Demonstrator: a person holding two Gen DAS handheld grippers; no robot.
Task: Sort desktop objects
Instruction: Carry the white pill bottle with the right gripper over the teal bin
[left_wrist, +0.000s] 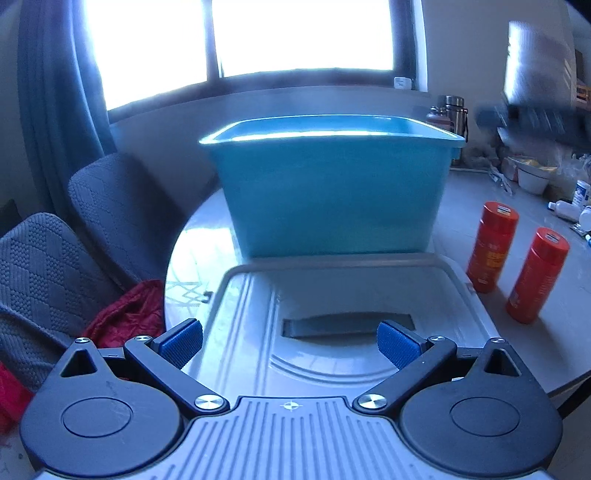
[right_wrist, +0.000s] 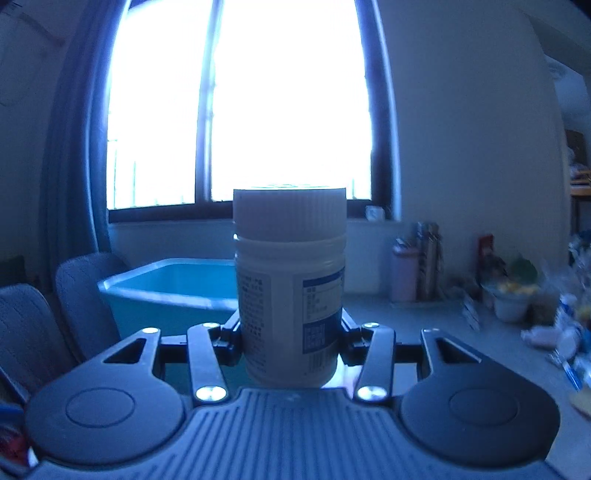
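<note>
My left gripper (left_wrist: 290, 343) is open and empty, hovering over a grey bin lid (left_wrist: 332, 295) that lies on the table in front of a blue plastic bin (left_wrist: 332, 192). Two upright orange bottles (left_wrist: 493, 245) (left_wrist: 537, 275) stand on the table to the right of the lid. My right gripper (right_wrist: 290, 339) is shut on a white pill bottle (right_wrist: 290, 288) with a ribbed cap and a blue-and-white label, held upright in the air. The blue bin (right_wrist: 166, 291) shows behind it to the left.
Two grey chairs (left_wrist: 110, 218) stand left of the round table (left_wrist: 535, 354), with a red cloth (left_wrist: 125, 317) on one. Cluttered items, a white cup (left_wrist: 532, 179) and metal flasks (left_wrist: 454, 110) sit at the far right. A pink bottle (right_wrist: 404, 273) stands by the wall.
</note>
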